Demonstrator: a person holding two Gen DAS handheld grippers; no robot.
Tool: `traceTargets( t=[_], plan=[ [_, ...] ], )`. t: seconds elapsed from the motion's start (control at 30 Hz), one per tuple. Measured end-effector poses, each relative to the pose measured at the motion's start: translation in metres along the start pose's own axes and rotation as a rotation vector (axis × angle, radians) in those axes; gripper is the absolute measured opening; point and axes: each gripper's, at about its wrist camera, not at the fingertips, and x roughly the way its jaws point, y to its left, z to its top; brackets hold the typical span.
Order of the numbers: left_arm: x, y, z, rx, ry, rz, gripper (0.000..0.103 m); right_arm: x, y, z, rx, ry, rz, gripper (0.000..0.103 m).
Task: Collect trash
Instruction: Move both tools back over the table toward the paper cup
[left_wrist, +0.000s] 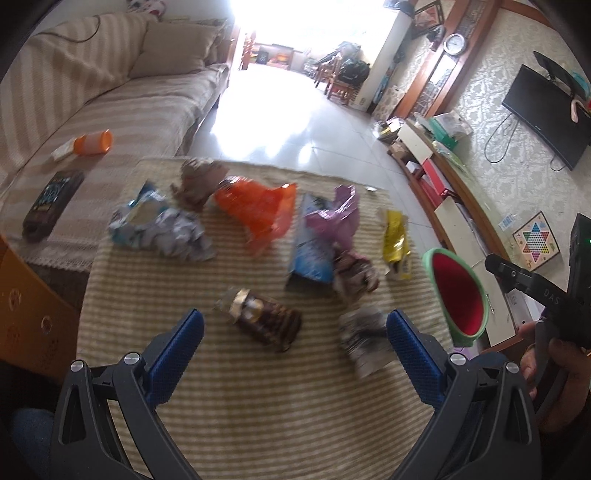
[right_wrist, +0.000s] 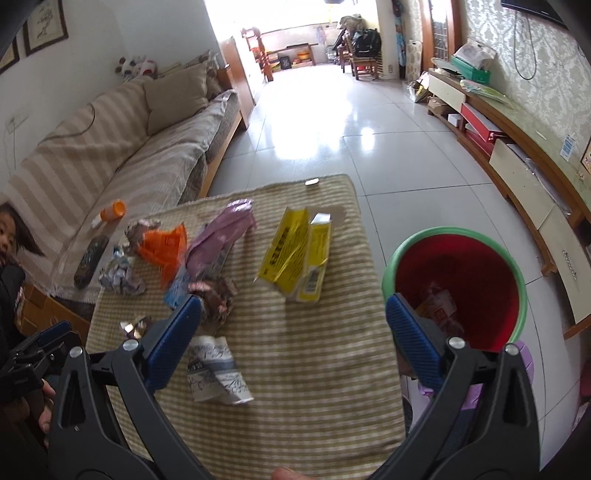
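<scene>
Room: tiled floor, striped sofa, low cabinet along patterned wall, wall television.
Surface: striped cloth cover, trash scattered across far half.
Red bin, green rim: on floor just beside surface's right edge, wrappers inside.
Trash (motion-blurred): orange bag, pink bag, yellow carton, dark wrapper, printed paper.
Left hand-held gripper: jaws wide apart, empty, above dark wrapper.
Right hand-held gripper: jaws apart, empty.
</scene>
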Motion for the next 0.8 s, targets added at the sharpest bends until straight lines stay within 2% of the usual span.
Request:
traceTargets(
  t=[0.17,0.47,0.8],
  plan=[
    [0.007,0.022,-0.014,-0.026,0.032,0.001,0.095,0.010,0.018,-0.017,-0.037,0.042,-0.006,0.098],
    [0.031,0.026,-0.028,-0.070,0.080,0.011,0.095,0.035,0.044,-0.051,-0.082,0.119,0.015,0.098],
    [0.065,0.037,-0.028,-0.151,0.151,0.012,0.094,0.065,0.056,-0.070,-0.112,0.183,0.055,0.098]
  ],
)
